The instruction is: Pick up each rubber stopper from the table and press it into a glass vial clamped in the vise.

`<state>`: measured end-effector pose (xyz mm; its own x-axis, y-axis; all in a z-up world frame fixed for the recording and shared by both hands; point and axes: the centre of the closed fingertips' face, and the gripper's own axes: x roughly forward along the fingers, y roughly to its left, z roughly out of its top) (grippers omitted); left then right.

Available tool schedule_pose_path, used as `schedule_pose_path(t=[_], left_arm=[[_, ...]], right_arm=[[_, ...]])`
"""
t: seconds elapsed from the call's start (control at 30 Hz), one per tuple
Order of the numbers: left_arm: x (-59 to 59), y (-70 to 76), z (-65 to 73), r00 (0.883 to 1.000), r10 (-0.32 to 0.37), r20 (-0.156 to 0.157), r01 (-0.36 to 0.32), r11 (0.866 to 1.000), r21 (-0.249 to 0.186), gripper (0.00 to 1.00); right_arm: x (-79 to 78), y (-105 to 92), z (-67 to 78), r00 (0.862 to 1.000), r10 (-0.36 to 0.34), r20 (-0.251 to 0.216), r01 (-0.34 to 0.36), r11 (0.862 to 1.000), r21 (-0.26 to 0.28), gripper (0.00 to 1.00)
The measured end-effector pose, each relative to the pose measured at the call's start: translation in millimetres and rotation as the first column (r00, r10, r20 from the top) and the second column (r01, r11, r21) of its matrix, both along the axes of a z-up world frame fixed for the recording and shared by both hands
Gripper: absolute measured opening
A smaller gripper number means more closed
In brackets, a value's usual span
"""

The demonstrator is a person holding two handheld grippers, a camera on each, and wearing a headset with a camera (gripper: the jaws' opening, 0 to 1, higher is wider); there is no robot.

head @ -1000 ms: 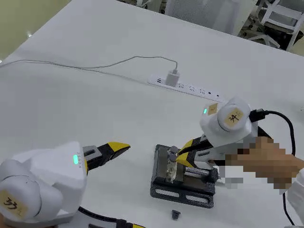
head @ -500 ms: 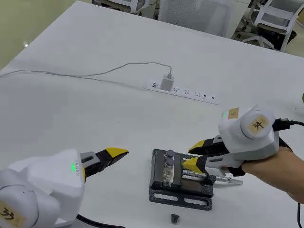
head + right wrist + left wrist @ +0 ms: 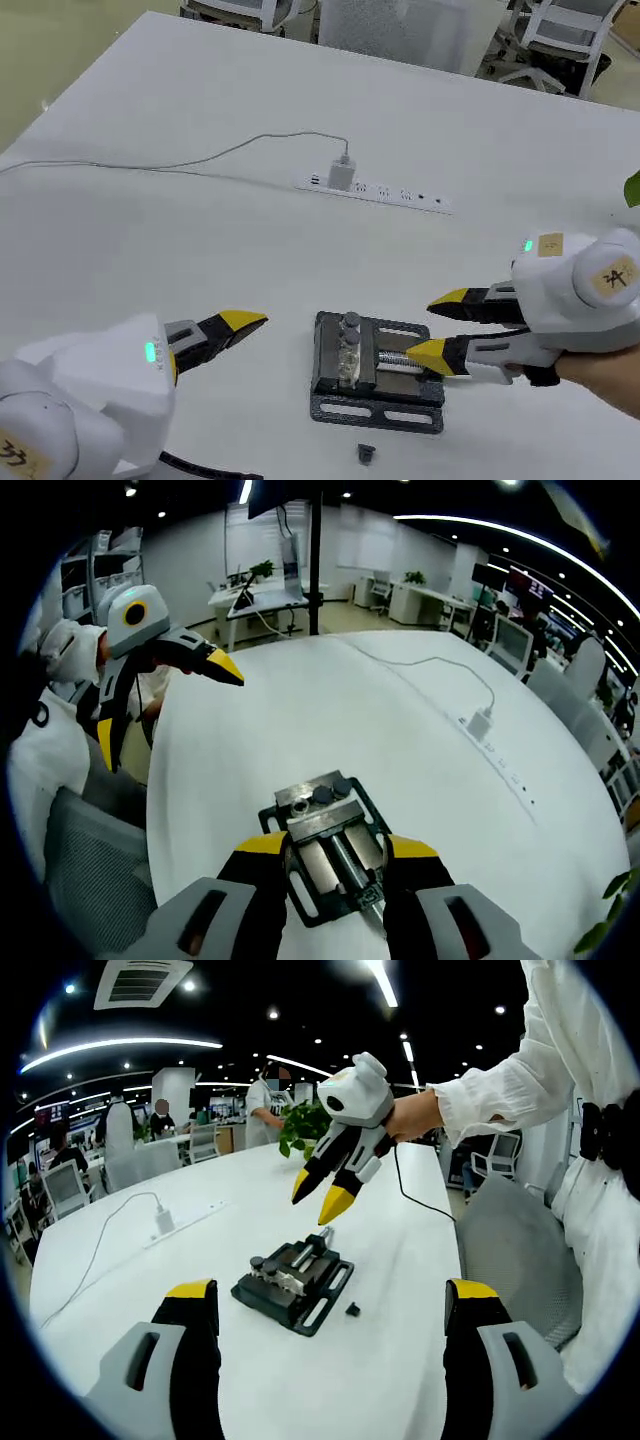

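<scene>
White tabletop point(image 3: 150, 200): two vials point(image 3: 350, 345) in the vise point(image 3: 385, 410) look stoppered, one seems open; a loose stopper point(image 3: 366, 453) lies near the vise. Your left claw point(image 3: 328, 1290) and right claw point(image 3: 437, 325) gape empty.

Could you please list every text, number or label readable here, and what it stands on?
"33", partly cut off: round tan sticker on the white left hand-held gripper.
Handwritten mark, perhaps "4", unclear: another round tan sticker on the white right hand-held gripper.
Too small to read: small square tan sticker on that same gripper.
</scene>
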<state>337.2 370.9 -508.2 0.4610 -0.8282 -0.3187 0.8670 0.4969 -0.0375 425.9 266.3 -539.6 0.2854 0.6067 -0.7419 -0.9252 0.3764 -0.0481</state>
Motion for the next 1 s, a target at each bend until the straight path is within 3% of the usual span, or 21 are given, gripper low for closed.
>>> schedule_pose_path(t=[0.33,0.57,1.0], left_arm=[[-0.9,-0.8,1.5,1.000,-0.008,0.002,0.008,1.000,0.020,0.93],[-3.3,-1.3,0.7,1.000,-0.023,0.003,0.023,0.999,0.044,0.94],[-2.5,-3.4,1.9,0.999,-0.044,0.004,0.044,0.996,0.074,0.94]], right_arm=[[-16.8,-14.5,2.4,1.000,-0.029,0.011,0.028,0.997,0.074,0.47],[-32.7,-16.3,2.7,1.000,-0.008,0.017,0.006,0.991,0.137,0.61],[-53.4,-22.7,-1.3,1.000,0.002,0.013,-0.004,0.983,0.184,0.63]])
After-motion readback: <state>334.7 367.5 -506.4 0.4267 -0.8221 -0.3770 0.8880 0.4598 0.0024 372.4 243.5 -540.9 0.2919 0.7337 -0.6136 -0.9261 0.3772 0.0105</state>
